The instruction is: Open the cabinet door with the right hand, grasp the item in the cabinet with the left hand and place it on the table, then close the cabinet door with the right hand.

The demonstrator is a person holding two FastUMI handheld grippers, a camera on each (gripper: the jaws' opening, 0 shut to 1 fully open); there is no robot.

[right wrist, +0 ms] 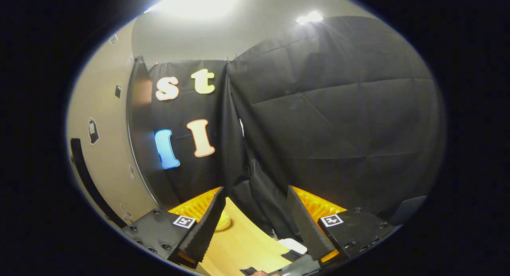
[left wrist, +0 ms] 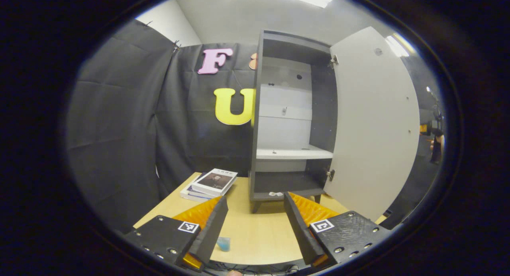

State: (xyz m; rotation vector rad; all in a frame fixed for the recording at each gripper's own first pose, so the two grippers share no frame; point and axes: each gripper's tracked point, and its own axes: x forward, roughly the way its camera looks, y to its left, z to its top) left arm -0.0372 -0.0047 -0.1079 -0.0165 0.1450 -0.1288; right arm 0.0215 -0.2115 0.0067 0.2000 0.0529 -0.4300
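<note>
Cabinet door: the tall white flat door (left wrist: 374,124) of the dark grey upright cabinet (left wrist: 322,108) is being kept swung wide to the right on its hinges, so that the way to the inside is being left free for the left hand.

Left gripper: the left gripper (left wrist: 255,199) is being held low over the light wooden table (left wrist: 255,232), pointing at the cabinet's lower compartment. Its fingers are spread apart and nothing is being pinched between them.

Right gripper: the right gripper (right wrist: 255,190) is being held to the side, just beside a pale panel that is probably the outer face of the door. Its fingers are also spread and empty. It is judged that it is being kept there so as not to block the left hand, and to be near for the closing.

Item, candidate one: a small white flat thing (left wrist: 275,194) is lying at the front edge of the lower compartment, below the white shelf (left wrist: 295,152). It is too small for its shape to be told.

Item, candidate two: a small pale blue translucent thing (left wrist: 224,243) is lying on the table, near the left gripper's left finger.

Which is the task's item: this cannot be told.

Other things: two stacked white books (left wrist: 211,183) are lying on the table, left of the cabinet.
</note>
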